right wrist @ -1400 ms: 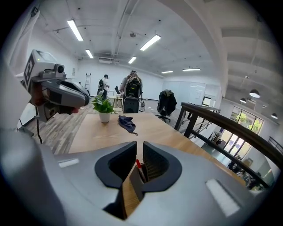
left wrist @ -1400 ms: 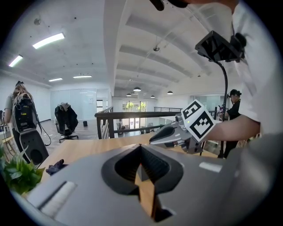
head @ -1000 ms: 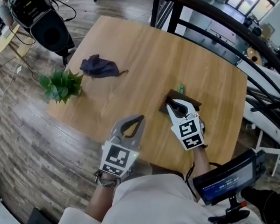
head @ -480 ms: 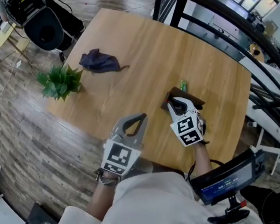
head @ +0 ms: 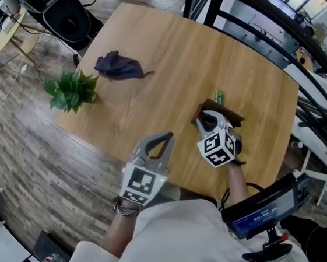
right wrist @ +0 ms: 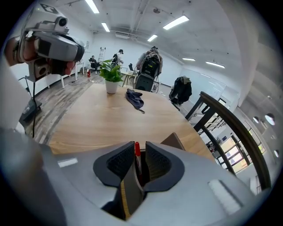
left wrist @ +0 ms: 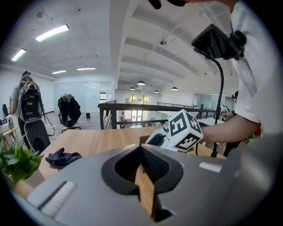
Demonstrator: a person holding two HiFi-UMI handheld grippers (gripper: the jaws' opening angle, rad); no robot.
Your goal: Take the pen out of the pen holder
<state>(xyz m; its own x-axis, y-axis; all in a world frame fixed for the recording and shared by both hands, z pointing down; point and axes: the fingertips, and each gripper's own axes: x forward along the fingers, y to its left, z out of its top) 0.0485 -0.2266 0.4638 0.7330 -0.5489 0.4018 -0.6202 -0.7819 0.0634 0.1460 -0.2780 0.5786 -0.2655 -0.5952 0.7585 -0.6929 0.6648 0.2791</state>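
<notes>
A brown pen holder point(head: 229, 114) stands near the table's right edge, with a green pen point(head: 219, 96) sticking out of its far side. My right gripper point(head: 207, 118) hangs over the holder's near side. In the right gripper view the right gripper point(right wrist: 139, 153) is shut on a thin red pen point(right wrist: 137, 149), and the holder's brown corner point(right wrist: 173, 141) shows just beyond the jaws. My left gripper point(head: 163, 139) hovers at the table's near edge, left of the holder. In its own view the left gripper point(left wrist: 140, 152) is shut with nothing in it.
A dark blue cloth point(head: 120, 66) lies on the far left of the wooden table point(head: 168, 68). A potted green plant point(head: 71, 91) stands at the table's left corner. A black railing point(head: 268, 21) runs behind the table, and a mounted screen point(head: 266, 207) sits by my right side.
The right gripper's marker cube has tilted a little over the holder. The left gripper has hardly moved. The head view has shifted slightly.
</notes>
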